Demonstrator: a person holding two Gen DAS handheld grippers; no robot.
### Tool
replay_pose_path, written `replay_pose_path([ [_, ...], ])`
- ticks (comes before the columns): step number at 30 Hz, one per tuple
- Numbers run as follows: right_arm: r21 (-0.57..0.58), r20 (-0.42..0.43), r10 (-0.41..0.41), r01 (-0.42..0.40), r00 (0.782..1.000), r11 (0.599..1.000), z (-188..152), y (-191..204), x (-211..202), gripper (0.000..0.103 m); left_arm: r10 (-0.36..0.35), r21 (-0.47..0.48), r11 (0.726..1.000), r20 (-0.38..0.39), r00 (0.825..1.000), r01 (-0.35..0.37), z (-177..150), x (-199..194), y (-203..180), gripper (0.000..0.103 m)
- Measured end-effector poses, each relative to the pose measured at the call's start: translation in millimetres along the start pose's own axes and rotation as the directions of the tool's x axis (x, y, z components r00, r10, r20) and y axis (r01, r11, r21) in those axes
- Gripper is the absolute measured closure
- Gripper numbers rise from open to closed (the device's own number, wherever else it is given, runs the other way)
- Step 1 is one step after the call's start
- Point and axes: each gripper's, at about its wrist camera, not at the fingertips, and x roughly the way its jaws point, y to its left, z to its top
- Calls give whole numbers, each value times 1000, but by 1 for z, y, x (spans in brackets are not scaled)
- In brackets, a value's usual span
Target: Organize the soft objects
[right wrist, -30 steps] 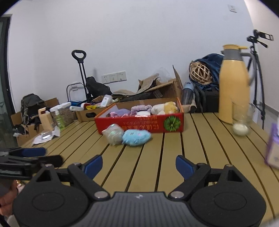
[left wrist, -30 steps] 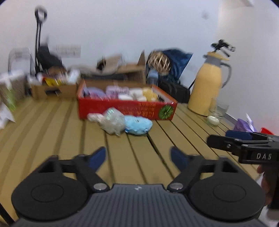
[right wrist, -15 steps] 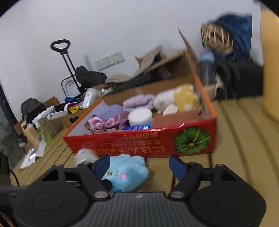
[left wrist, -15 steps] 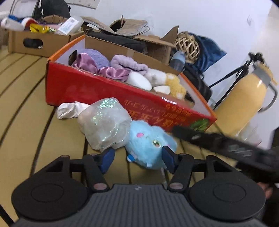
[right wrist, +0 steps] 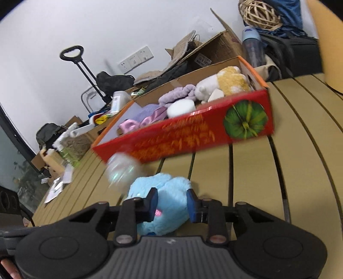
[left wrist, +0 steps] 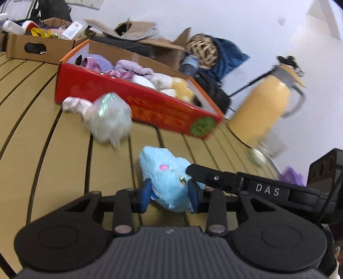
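Note:
A light blue plush toy (left wrist: 166, 171) lies on the slatted wooden table, held from two sides. My left gripper (left wrist: 170, 196) is shut on it, and my right gripper (right wrist: 171, 202) is shut on the same plush (right wrist: 165, 193). The right gripper's finger (left wrist: 216, 177) reaches in from the right in the left wrist view. A shiny iridescent soft ball (left wrist: 107, 118) with a pale tail lies beside the plush, also in the right wrist view (right wrist: 122, 169). Behind stands a red cardboard box (left wrist: 150, 107) holding purple, white and yellow soft things (right wrist: 193, 96).
A yellow thermos jug (left wrist: 263, 111) and a glass (left wrist: 270, 148) stand at the right of the table (left wrist: 42, 150). A brown cardboard box (left wrist: 32, 46) with clutter sits at the far left. Bags and a wicker ball (right wrist: 260, 12) lie behind the table.
Both grippers have moved in from the table's near edge and closed on the blue plush, pulling it away from the shiny ball and the box.

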Motion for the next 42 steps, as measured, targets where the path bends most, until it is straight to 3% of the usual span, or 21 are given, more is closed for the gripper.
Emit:
replay_pose_path([
  [4, -11, 40, 4, -3, 999, 1000, -40, 27, -59, 75, -27, 38, 999, 39, 999, 26, -34, -58, -19, 67],
  [9, -41, 112, 27, -23, 993, 999, -66, 62, -112, 75, -39, 106, 994, 93, 995, 29, -48, -111, -38, 67],
  [16, -105, 161, 42, -25, 986, 994, -81, 101, -152, 75, -48, 118, 993, 157, 986, 29, -62, -162, -50, 67],
  [22, -129, 174, 63, -41, 983, 991, -87, 117, -167, 75, -45, 121, 992, 188, 981, 23, -64, -180, -49, 67],
  [28, -167, 181, 67, -37, 981, 985, -68, 129, -153, 75, -45, 128, 992, 216, 975, 17, -36, -172, -38, 67],
  [34, -184, 191, 81, -45, 978, 982, -6, 130, -104, 76, -39, 145, 989, 238, 970, 4, 35, -135, -14, 67],
  [35, -179, 182, 88, -55, 979, 982, 8, 128, -91, 76, -35, 144, 990, 235, 971, 1, 48, -125, -9, 67],
  [36, -172, 171, 88, -58, 981, 983, 23, 126, -76, 80, -47, 143, 990, 223, 974, 15, 61, -114, -3, 77],
  [37, -167, 157, 101, -75, 982, 983, 36, 124, -62, 91, -64, 135, 990, 193, 979, 39, 75, -98, 4, 81],
  [39, -152, 121, 153, -135, 981, 979, 61, 119, -30, 93, -81, 129, 990, 162, 983, 61, 99, -71, 15, 81],
  [42, -186, 153, 111, -82, 982, 979, 90, 117, 18, 93, -63, 105, 993, 130, 990, 50, 131, -21, 42, 84],
])
